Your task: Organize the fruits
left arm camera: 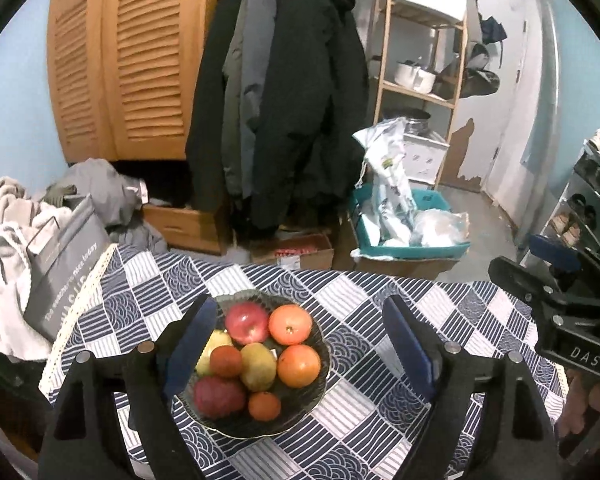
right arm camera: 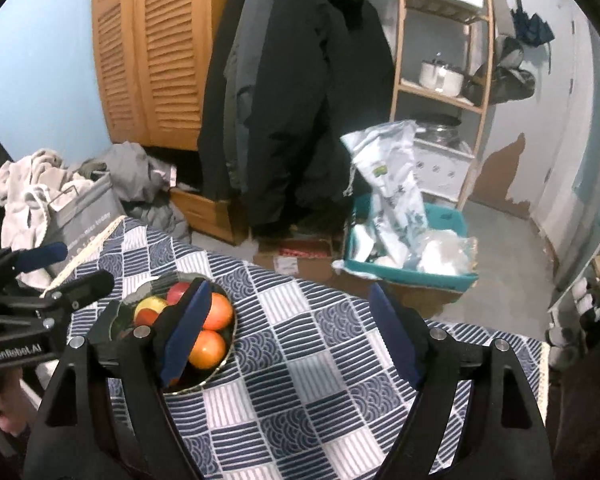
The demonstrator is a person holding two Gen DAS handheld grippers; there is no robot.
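Left wrist view: left hand-held gripper (left arm camera: pixel 296 344) fills the bottom of the frame, jaws spread wide, nothing between the pads, clear of the fruit. Bowl (left arm camera: pixel 320 384) sits lower centre on the checked tabletop (left arm camera: pixel 380 400), seen between the two blue pads. In the bowl: red apple (left arm camera: pixel 247 322) at top left, orange (left arm camera: pixel 290 324) at top right, second orange (left arm camera: pixel 299 365) below it, yellow-green fruit (left arm camera: pixel 259 366) in the middle, small red fruit (left arm camera: pixel 225 361) left of it, dark red fruit (left arm camera: pixel 219 396) at bottom left, small orange fruit (left arm camera: pixel 264 406) at bottom. A pale yellow fruit is partly hidden behind the left pad. Right hand-held gripper (left arm camera: pixel 556 264) enters at the right edge, seen side-on. Grey bag (left arm camera: pixel 66 276) lies at the left tabletop edge. Black coats (left arm camera: pixel 284 100) hang upper centre.

Right wrist view: right hand-held gripper (right arm camera: pixel 290 334) at bottom, jaws apart, empty, bare cloth between the pads. Bowl (right arm camera: pixel 128 304) is at lower left, partly covered by the left pad; two oranges, a red and a yellow fruit show. Left hand-held gripper (right arm camera: pixel 66 266) comes in from the left edge, jaws parted. Teal bin (right arm camera: pixel 416 276) stands on the floor right of centre.
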